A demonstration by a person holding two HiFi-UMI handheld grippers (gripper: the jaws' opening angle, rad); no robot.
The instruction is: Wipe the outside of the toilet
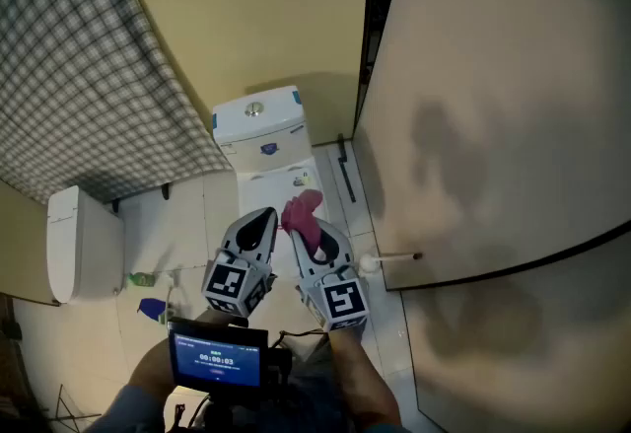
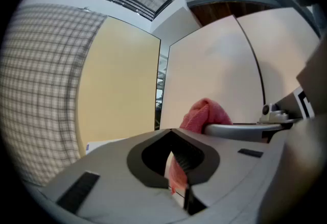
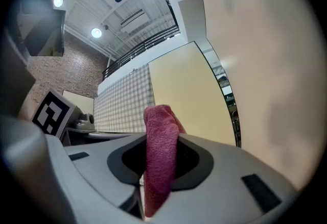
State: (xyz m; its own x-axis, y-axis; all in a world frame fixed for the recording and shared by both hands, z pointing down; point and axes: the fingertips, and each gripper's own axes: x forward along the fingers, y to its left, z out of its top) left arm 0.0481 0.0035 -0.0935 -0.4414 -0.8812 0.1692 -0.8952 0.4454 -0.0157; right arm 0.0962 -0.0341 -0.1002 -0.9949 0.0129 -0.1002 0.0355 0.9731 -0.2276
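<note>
The white toilet stands against the yellow back wall, with its cistern (image 1: 258, 123) and its closed lid (image 1: 276, 186) below it. A pink cloth (image 1: 302, 212) sticks up from my right gripper (image 1: 314, 232), which is shut on it above the lid. In the right gripper view the cloth (image 3: 161, 136) hangs between the jaws of the right gripper (image 3: 161, 154). My left gripper (image 1: 264, 220) is just left of it, shut and holding nothing. In the left gripper view the left gripper (image 2: 176, 162) has its jaws together and the cloth (image 2: 207, 113) shows beyond them.
A beige partition (image 1: 493, 125) with a knob (image 1: 416, 255) closes in the right side. A checked curtain (image 1: 79, 56) hangs at the left above a white box (image 1: 74, 244). A green item (image 1: 143, 278) and a blue one (image 1: 153, 309) lie on the tiled floor.
</note>
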